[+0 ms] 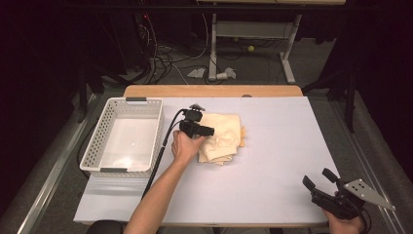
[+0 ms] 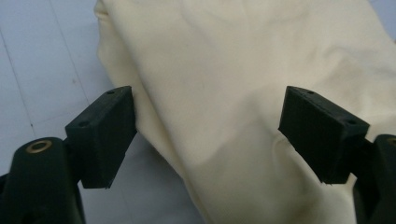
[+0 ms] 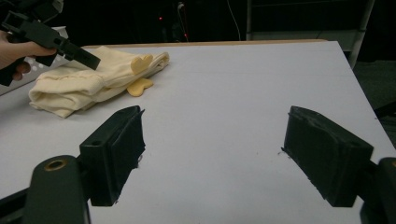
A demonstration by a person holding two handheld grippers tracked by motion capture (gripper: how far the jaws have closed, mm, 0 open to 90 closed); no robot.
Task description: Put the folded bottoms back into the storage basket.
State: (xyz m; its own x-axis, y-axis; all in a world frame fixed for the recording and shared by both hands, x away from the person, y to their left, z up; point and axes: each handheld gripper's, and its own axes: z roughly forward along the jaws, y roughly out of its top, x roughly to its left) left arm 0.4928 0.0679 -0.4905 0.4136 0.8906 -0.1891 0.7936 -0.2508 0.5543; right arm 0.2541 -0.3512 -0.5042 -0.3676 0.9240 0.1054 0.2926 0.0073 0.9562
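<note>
A folded cream cloth (image 1: 224, 139) lies in the middle of the white table (image 1: 277, 156), with a small yellow-orange piece (image 3: 140, 86) sticking out at its right edge. My left gripper (image 1: 207, 130) hovers over the cloth's left part, held in a hand. In the left gripper view this left gripper (image 2: 210, 126) is open, with the cloth (image 2: 224, 70) spread between the jaws and its edge beside the left jaw. My right gripper (image 1: 317, 178) is open at the table's near right corner. In the right gripper view the right gripper (image 3: 212, 140) holds nothing, and the cloth (image 3: 79, 84) lies far off to the left.
A white slatted basket (image 1: 95, 141) stands at the table's left side, nothing inside it. A wooden strip (image 1: 214, 91) runs along the far table edge. Beyond it are a desk frame (image 1: 287, 53) and cables on the floor.
</note>
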